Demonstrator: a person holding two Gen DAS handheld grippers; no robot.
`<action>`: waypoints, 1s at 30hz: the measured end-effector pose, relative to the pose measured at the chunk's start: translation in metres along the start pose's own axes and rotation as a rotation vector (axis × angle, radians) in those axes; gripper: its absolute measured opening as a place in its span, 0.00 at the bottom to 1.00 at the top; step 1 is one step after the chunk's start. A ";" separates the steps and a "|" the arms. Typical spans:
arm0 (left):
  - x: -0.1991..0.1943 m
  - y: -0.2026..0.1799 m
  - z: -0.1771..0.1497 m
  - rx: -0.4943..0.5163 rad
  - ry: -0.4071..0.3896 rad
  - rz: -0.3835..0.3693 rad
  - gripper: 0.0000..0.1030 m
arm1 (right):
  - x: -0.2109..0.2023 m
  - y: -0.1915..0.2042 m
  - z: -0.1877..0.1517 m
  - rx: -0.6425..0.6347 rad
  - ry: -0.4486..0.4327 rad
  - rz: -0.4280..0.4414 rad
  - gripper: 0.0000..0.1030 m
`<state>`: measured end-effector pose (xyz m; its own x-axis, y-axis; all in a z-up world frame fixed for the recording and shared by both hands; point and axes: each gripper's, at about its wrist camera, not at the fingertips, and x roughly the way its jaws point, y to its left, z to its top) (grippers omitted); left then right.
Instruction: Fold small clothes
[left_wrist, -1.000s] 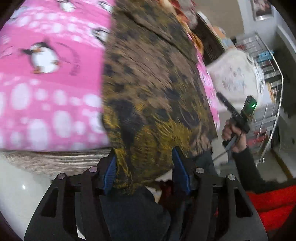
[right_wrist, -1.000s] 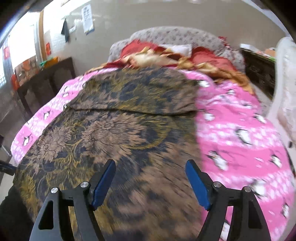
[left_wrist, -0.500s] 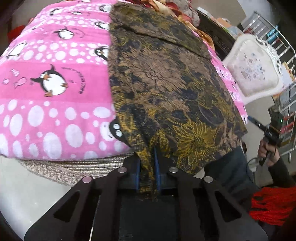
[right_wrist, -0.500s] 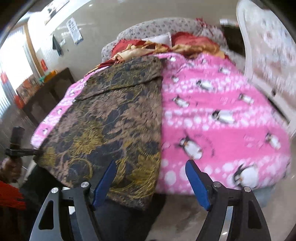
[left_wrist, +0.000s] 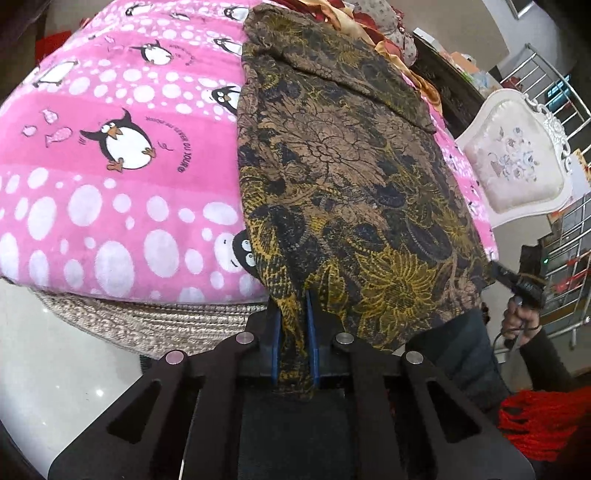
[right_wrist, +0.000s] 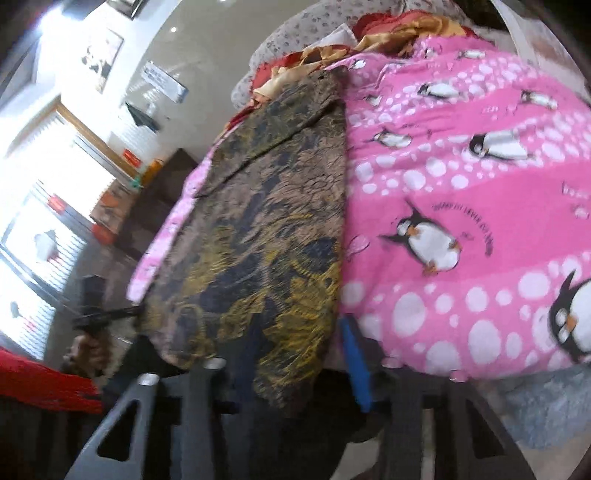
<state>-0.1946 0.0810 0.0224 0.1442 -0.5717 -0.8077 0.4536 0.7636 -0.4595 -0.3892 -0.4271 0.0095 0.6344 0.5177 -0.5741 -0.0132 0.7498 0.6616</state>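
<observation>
Two views: left gripper (left_wrist: 293, 332) clamped on the brown floral garment (left_wrist: 343, 177) hem over the pink penguin blanket (left_wrist: 110, 166); right gripper (right_wrist: 295, 369) blurred, jaw state indeterminate.

A brown garment (left_wrist: 343, 177) patterned with black and yellow flowers lies spread lengthwise on the pink penguin blanket (left_wrist: 110, 166), running from the near edge of the bed to the far pillows. Its far end is folded over, and its near hem hangs off the bed edge.
</observation>
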 end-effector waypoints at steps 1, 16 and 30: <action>0.001 0.000 0.001 -0.005 0.006 -0.015 0.10 | 0.004 0.001 -0.002 -0.007 0.018 -0.007 0.37; -0.033 -0.011 -0.002 -0.028 -0.119 -0.117 0.04 | -0.017 0.023 -0.001 -0.016 -0.071 0.118 0.04; -0.133 -0.018 -0.016 -0.021 -0.331 -0.273 0.04 | -0.119 0.109 0.032 -0.232 -0.280 0.241 0.04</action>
<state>-0.2355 0.1481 0.1318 0.2974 -0.8164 -0.4949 0.4968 0.5750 -0.6500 -0.4411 -0.4204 0.1652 0.7766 0.5815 -0.2424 -0.3395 0.7104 0.6165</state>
